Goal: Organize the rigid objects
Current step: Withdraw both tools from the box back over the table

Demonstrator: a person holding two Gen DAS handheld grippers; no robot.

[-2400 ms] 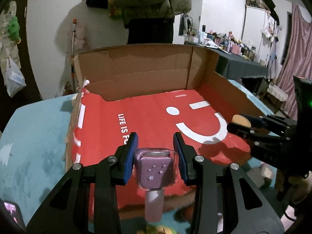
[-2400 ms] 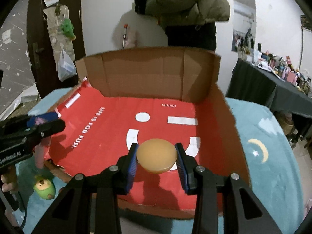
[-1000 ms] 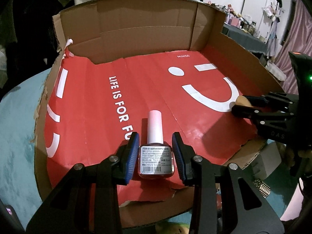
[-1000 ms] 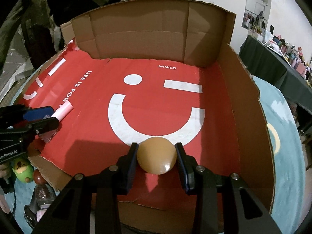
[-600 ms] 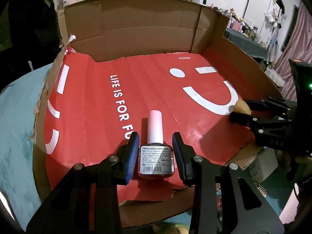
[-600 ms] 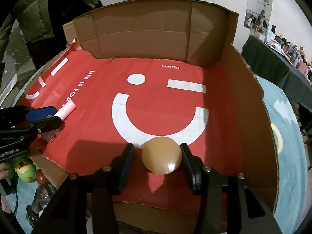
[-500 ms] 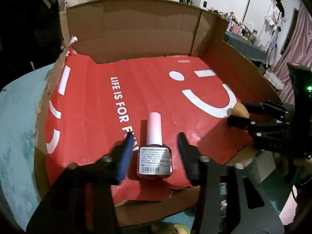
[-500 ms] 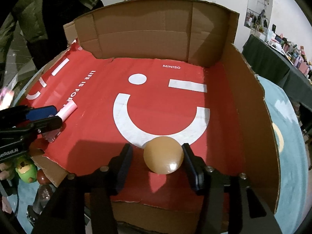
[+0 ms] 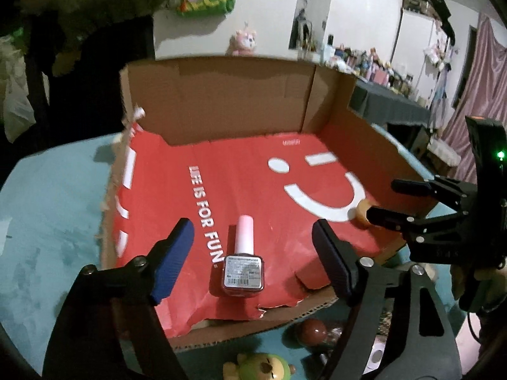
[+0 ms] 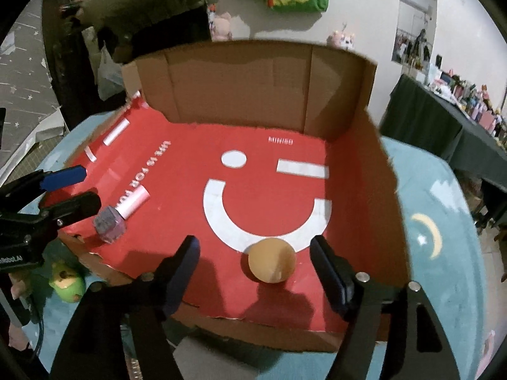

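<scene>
Between opening left gripper (image 9: 252,243) jaws, nail-polish bottle (image 9: 243,264)

Each camera sits on its gripper, looking forward and downward along the two fingers into the cardboard box (image 9: 221,104) from above its near edge, at close range. The left wrist view stands over the near left corner; the right wrist view (image 10: 240,95) over the near right part. Both share the red box floor, the far wall, and each other's gripper at the frame edge.
</scene>
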